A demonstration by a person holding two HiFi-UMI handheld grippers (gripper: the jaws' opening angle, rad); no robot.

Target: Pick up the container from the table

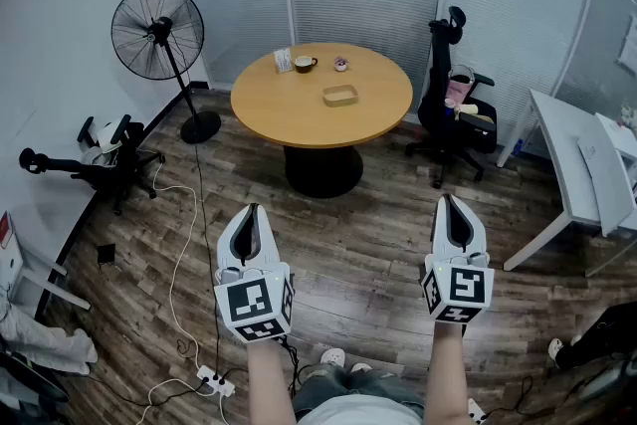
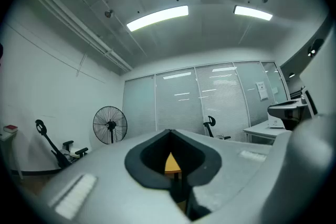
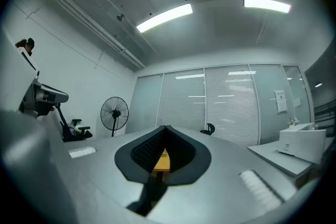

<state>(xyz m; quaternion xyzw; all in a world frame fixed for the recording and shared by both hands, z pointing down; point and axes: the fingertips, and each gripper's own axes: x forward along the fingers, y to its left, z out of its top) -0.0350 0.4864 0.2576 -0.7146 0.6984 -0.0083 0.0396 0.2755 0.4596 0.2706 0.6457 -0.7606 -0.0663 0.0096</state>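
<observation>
A shallow tan container (image 1: 339, 96) lies near the middle of a round wooden table (image 1: 289, 109) across the room. My left gripper (image 1: 252, 211) and right gripper (image 1: 450, 202) are held side by side well short of the table, above the floor. Both have their jaws shut with nothing between them. In each gripper view the closed jaws fill the lower frame. Only a sliver of the orange table (image 2: 172, 163) shows through the left gripper's jaw notch, and a like sliver of the table (image 3: 162, 161) through the right one's.
A cup (image 1: 304, 64), a small box (image 1: 283, 59) and a little pot (image 1: 340, 64) sit at the table's far edge. A standing fan (image 1: 159, 35) is at the left, a black office chair (image 1: 453, 105) at the right, a white desk (image 1: 577, 164) far right. Cables and a power strip (image 1: 214, 380) lie on the floor.
</observation>
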